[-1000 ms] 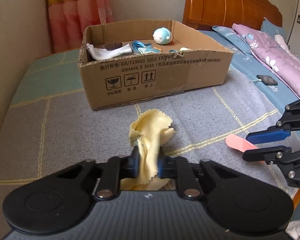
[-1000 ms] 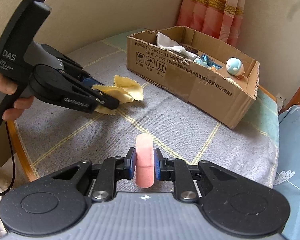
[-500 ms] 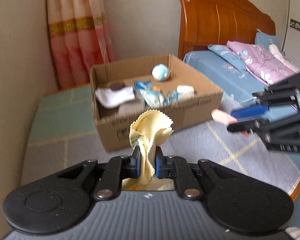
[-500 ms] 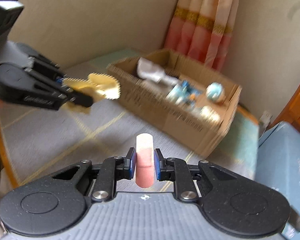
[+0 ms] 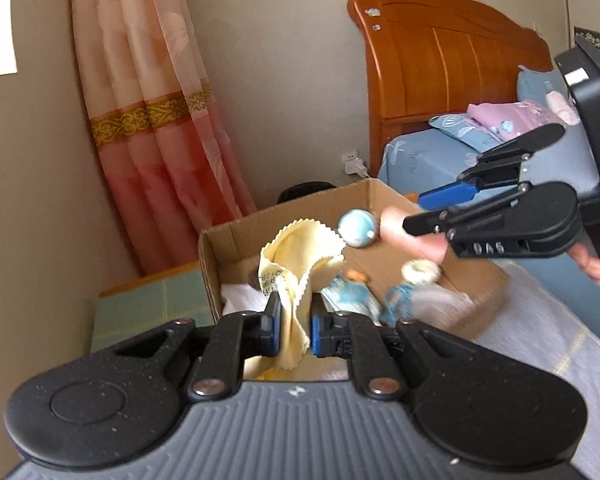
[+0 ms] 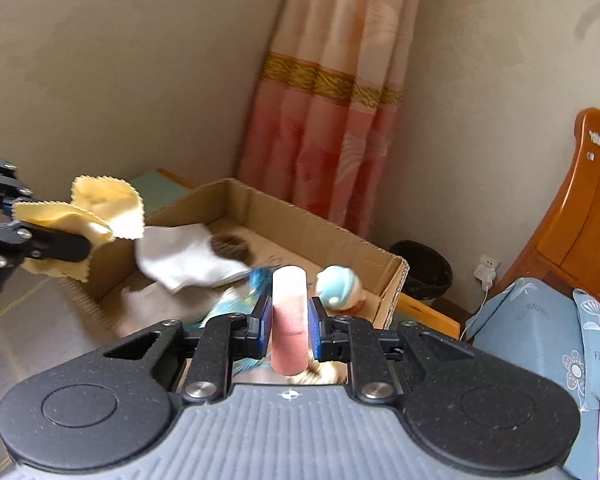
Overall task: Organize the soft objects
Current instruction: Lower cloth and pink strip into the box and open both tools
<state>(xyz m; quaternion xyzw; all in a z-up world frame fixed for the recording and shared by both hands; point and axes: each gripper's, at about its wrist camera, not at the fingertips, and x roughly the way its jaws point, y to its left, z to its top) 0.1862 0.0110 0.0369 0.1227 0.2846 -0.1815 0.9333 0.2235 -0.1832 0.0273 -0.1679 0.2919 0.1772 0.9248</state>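
My left gripper point(image 5: 293, 327) is shut on a pale yellow cloth point(image 5: 296, 264) with pinked edges and holds it in the air at the near left end of an open cardboard box point(image 5: 476, 292). My right gripper point(image 6: 288, 329) is shut on a pink foam stick point(image 6: 288, 312) and holds it above the box's right half. The box point(image 6: 392, 292) holds a white sock point(image 6: 184, 256), a dark brush-like thing point(image 6: 230, 246), a blue tangle point(image 5: 354, 292) and a blue-and-white round plush point(image 6: 338, 282). The right gripper point(image 5: 420, 216) also shows in the left wrist view.
The box sits on a grey cloth-covered surface point(image 5: 540, 344) beside a green mat point(image 5: 148, 308). A pink curtain point(image 6: 332, 120) and wall stand behind. A wooden headboard point(image 5: 440, 64) and bed with blue and purple bedding point(image 5: 512, 124) are at the right. A black bin point(image 6: 424, 268) stands behind the box.
Both grippers have risen and moved forward from above the grey surface to over the box, each keeping its hold. The right gripper has come in close beside the left.
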